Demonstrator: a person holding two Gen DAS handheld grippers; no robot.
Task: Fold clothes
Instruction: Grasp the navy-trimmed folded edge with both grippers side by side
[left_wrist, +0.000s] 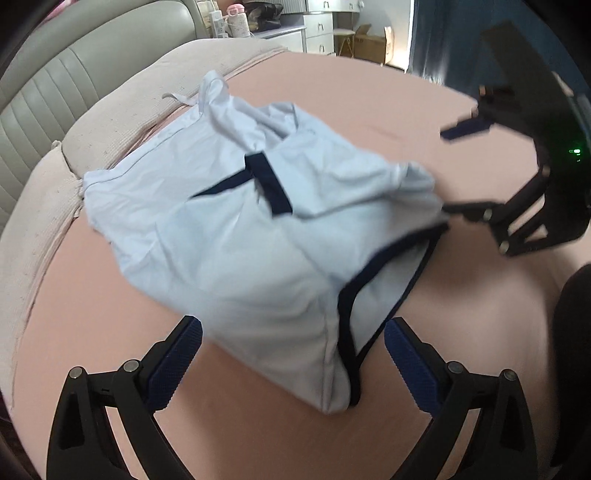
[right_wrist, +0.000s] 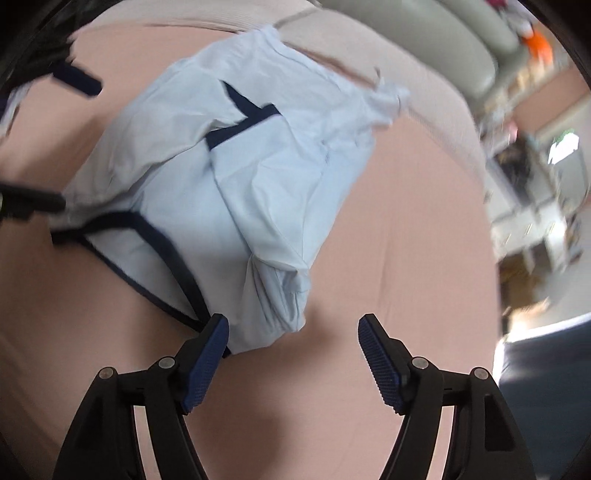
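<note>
Left jaws: your left gripper (left_wrist: 293, 354) has them spread wide, nothing pinched; the near corner of the garment lies between the two blue pads, clear of both.
Right jaws: your right gripper (right_wrist: 293, 354) stands parted too, gripping nothing; the left pad is right against the dark trim at the garment's corner, and whether it touches is hard to call.
Garment: the pale blue garment (left_wrist: 240, 229) with navy trim (left_wrist: 271, 184) lies loosely folded and rumpled on the pink sheet (left_wrist: 92, 332), just ahead of both sets of jaws.
Across from the left jaws: your right gripper shows at the garment's far right edge, one finger close beside the cloth.
Beyond the garment: a beige blanket (left_wrist: 110, 122) is bunched along the bed's far side, touching the garment's far edge.
Farther back: a padded grey headboard (left_wrist: 44, 92), then white drawers (left_wrist: 317, 29), blurred.
</note>
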